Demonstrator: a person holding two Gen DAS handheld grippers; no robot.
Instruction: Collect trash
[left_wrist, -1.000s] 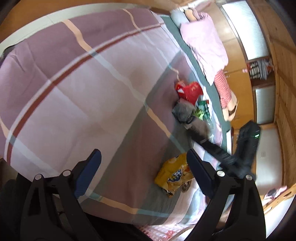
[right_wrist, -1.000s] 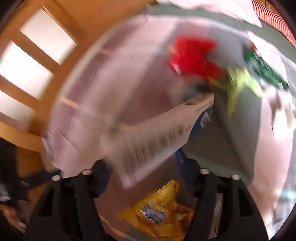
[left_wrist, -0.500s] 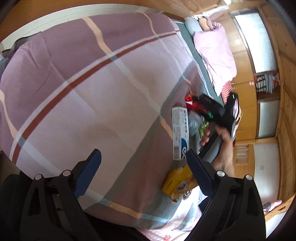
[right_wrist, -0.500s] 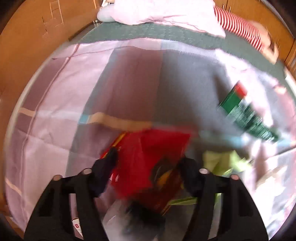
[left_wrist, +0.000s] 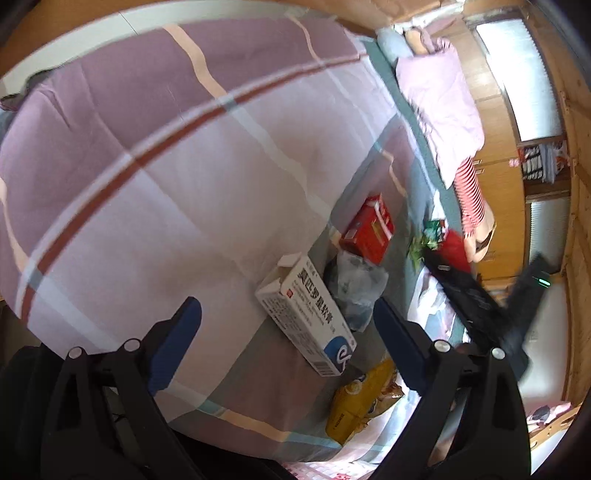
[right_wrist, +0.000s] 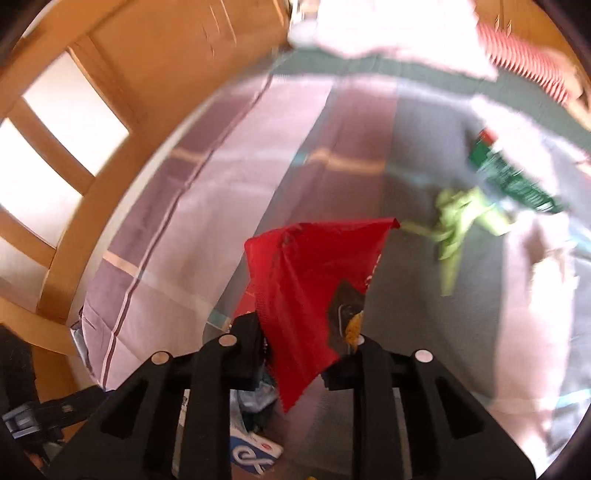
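Probably a home bedroom: plaid bedspread (left_wrist: 184, 147), pillow (left_wrist: 439, 107), wooden wardrobe (left_wrist: 502, 192).

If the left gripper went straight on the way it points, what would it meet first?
Probably the white and blue cardboard medicine box, lying on the plaid bedspread between the open left gripper fingers' line; depth is unclear.

On the bed lie two boxes, one white (left_wrist: 306, 315) and one red (left_wrist: 369, 230), and one yellow packet (left_wrist: 360, 404).
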